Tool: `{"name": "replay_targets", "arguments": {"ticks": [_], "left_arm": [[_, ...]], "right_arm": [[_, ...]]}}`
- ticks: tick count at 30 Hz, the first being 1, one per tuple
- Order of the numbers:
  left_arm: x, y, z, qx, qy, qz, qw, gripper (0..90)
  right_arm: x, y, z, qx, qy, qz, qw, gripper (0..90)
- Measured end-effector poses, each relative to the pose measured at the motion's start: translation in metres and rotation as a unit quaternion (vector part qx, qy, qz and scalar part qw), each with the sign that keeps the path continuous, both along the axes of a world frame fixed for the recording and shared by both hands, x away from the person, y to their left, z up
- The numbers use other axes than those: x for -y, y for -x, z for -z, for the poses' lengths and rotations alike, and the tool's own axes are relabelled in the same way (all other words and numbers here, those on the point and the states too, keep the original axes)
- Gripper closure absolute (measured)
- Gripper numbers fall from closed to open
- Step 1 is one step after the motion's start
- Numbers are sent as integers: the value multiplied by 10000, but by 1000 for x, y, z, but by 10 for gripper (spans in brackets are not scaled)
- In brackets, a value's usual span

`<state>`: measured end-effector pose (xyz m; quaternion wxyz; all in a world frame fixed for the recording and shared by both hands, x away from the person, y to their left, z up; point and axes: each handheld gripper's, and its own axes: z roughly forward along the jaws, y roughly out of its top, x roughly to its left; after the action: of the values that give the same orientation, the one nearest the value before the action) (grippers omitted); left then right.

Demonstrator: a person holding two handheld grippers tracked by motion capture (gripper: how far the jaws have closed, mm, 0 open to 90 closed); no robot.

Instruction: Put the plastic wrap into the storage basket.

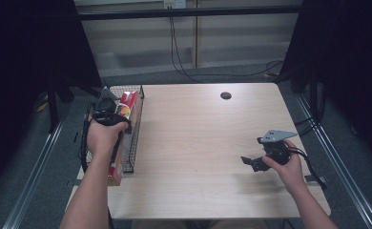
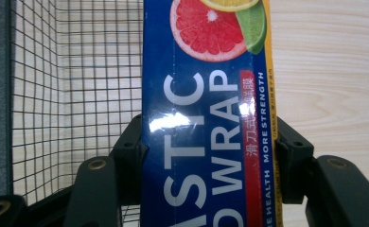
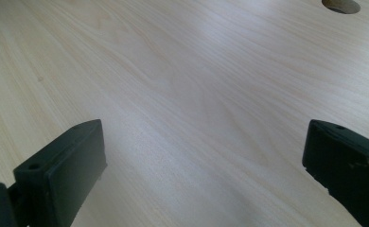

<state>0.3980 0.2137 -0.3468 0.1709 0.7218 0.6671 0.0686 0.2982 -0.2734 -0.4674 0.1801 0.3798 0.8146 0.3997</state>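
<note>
Wide wooden table (image 1: 198, 143), lots of bare room across the middle. At its left edge sits the wire basket (image 1: 135, 129), and over it the left gripper (image 2: 206, 156) has its jaws clamped across the plastic wrap box (image 2: 206, 94), probably lowering it in, though how deep is hard to judge. The right gripper (image 3: 204, 161) hangs low over bare wood, jaws wide apart, nothing between them.

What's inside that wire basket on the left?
A long plastic wrap box lies in the wire basket, clamped by the left gripper. Bare mesh shows beside it; the hand covers whatever lies below.
</note>
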Motion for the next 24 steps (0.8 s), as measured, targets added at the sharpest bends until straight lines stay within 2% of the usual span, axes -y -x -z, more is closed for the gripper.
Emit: {"name": "replay_targets", "arguments": {"ticks": [4, 5, 10, 12, 14, 16, 19, 20, 22, 24], "left_arm": [[-4, -1, 0, 33, -66, -7, 10000, 428], [-3, -1, 1, 28, -15, -104, 9999, 428], [-4, -3, 6, 29, -59, -212, 9998, 428], [-6, -5, 9, -9, -109, -182, 9998, 428], [-6, -6, 11, 2, -92, -294, 9995, 428], [-7, -7, 13, -1, -162, -286, 9995, 427], [-7, -8, 15, -10, -131, -394, 9991, 427], [-8, -9, 15, -16, -174, -331, 9993, 427], [-7, -11, 16, -6, -166, -372, 9992, 427], [-8, -12, 16, -42, -271, -336, 9991, 427]], "right_arm": [[0, 0, 0, 1, 0, -5, 10000, 0], [0, 0, 0, -1, -3, -4, 10000, 0], [0, 0, 0, 2, -3, -24, 10000, 0], [0, 0, 0, 9, -16, -23, 10000, 0], [1, 1, -1, 1, -10, -17, 10000, 0], [1, 1, 0, -8, -1, -24, 10000, 0], [1, 0, 0, 3, 5, -46, 10000, 0], [1, 0, 0, 5, -2, -47, 10000, 0], [0, 1, 0, 4, 3, -47, 10000, 0], [0, 1, 1, 8, 8, -40, 10000, 0]]}}
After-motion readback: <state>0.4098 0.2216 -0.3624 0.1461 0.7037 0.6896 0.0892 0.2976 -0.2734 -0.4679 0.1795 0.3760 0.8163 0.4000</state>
